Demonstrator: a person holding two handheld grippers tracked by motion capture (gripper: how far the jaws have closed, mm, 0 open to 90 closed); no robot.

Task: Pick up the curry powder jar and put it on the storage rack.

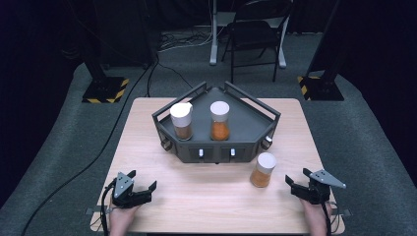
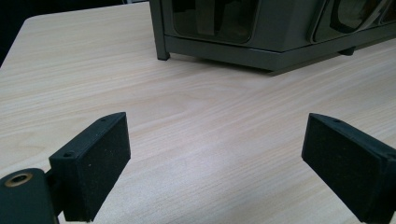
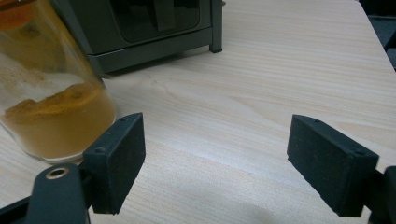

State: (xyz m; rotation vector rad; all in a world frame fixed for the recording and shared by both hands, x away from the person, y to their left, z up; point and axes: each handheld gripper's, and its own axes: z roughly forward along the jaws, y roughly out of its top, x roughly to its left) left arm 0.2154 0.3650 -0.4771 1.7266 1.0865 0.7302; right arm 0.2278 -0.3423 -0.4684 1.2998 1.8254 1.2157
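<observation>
The loose spice jar [image 1: 263, 169] stands upright on the table [image 1: 211, 201], just in front of the rack [image 1: 216, 150] at its right corner, long axis vertical; 2 more jars sit up in the rack. The right gripper [image 1: 297, 186] is much the nearer, the jar lying just to its left, past its left jaw in the right gripper view [image 3: 51, 112]; its jaws stand apart, gripping nothing. The left gripper [image 1: 141, 183], also apart and empty, rests well off from the rack's left front.
</observation>
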